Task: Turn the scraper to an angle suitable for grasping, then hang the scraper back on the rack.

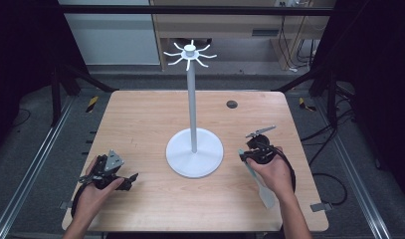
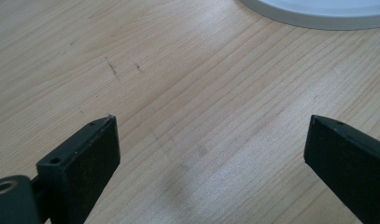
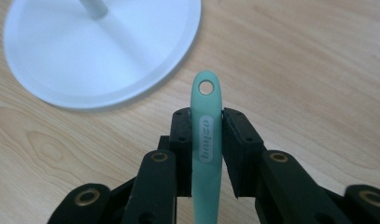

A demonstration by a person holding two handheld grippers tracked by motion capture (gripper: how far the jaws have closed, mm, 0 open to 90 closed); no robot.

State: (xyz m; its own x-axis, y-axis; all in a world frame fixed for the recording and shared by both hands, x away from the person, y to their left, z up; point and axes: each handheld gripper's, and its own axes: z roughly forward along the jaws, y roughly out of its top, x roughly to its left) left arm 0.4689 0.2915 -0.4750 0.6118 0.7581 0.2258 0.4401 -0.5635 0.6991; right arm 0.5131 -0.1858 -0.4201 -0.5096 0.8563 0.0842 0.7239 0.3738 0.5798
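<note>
Much of the pale green spatula (image 3: 205, 140) is hidden or cut off. In the right gripper view only its handle end shows, rising between the black jaws with a round hanging hole at the tip and a grey label whose lettering is too small to read; the lower handle runs off the bottom edge. In the high view the broad blade end trails back under the person's right hand (image 1: 275, 174) toward the near table edge, and the hand covers the middle of the tool.

The white stand (image 1: 194, 149) sits at the centre of the wooden table (image 1: 140, 119). Its round base is cut off by the frame edge in both gripper views, and its post leaves the top of the right gripper view; the ring of hooks at the top appears in the high view.

The right gripper (image 3: 206, 116) pinches the spatula handle — both pads press flat against its sides, just near the stand's base. The left gripper (image 2: 211, 140) rests low over bare wood at the near left — its jaws stand spread wide with nothing between them, apart from the stand.
</note>
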